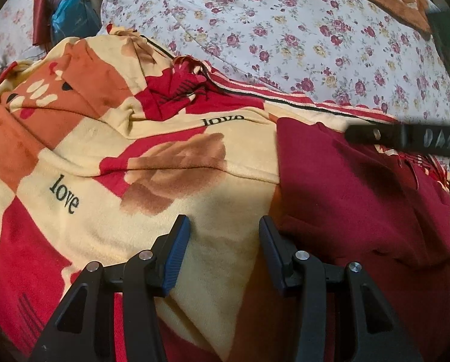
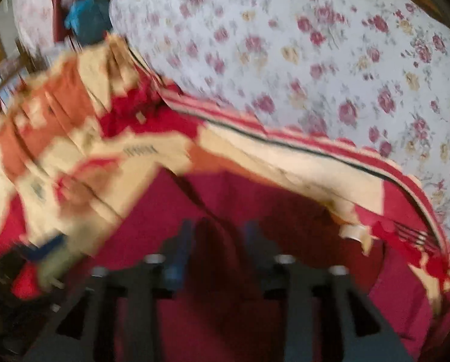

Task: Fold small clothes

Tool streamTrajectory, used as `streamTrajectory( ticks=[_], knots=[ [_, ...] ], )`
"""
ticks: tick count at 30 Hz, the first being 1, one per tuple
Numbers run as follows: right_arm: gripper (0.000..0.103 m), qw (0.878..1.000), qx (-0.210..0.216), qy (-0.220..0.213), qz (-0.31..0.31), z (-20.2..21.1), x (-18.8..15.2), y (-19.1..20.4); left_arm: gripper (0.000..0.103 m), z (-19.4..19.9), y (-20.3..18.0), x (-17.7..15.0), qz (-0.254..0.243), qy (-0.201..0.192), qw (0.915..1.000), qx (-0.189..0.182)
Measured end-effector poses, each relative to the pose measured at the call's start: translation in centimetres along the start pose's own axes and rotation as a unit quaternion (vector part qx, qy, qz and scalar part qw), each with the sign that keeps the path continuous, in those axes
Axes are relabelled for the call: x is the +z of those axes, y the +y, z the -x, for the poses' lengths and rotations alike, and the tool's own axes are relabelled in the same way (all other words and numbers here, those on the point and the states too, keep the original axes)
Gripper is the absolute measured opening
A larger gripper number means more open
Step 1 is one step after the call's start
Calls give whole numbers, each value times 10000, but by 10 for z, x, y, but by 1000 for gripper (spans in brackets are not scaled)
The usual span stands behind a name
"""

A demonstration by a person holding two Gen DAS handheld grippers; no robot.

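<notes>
Maroon garment (image 1: 360, 196) lies under both parted claws, left (image 1: 225, 229) and right (image 2: 219, 235), neither gripping.

The left hand-held gripper (image 1: 225, 226) has black linkage arms, silver rivets and blue ribbed pads (image 1: 176, 256).

Floral bedsheet (image 1: 285, 30) lies clear beyond the rumpled blanket (image 1: 104, 150) (bags (image 1: 71, 18) crowd its far-left corner).

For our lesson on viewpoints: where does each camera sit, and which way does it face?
Left wrist: on the left gripper, looking down along its open jaws at the love-print blanket and maroon garment; the right gripper enters from the right.
Right wrist: on the right gripper, blurred, jaws apart over the maroon garment.
Shared: blanket, garment, floral bedsheet.
</notes>
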State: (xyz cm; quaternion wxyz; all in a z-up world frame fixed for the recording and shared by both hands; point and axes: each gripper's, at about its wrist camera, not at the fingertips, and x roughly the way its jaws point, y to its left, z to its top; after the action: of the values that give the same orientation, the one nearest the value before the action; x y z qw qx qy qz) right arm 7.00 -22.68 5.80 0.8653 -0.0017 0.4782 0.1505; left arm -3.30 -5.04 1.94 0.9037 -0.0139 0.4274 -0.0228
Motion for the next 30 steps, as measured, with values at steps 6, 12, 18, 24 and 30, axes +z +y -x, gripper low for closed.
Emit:
streamTrajectory(
  ticks=[6,12,18,24,30],
  knots=[
    [50,9968,-31,315,729,-30,12,50,27,1,2,0,72,7,9999,-77],
    [11,9943,-179,454,948,-64,13,81,27,0,-1,0,-6,12,10000,-26],
    [15,9973,-36,355,649,-56,12,79,27,0,0,1,2,17,10000,-44],
    [26,9976,251,39,644,4,-16,68,27,2,6,3,162,54,9997,-192],
    [26,9983,371,275,352,-2,-58,72,27,9,26,5,617,-71,9978,-231]
  ],
)
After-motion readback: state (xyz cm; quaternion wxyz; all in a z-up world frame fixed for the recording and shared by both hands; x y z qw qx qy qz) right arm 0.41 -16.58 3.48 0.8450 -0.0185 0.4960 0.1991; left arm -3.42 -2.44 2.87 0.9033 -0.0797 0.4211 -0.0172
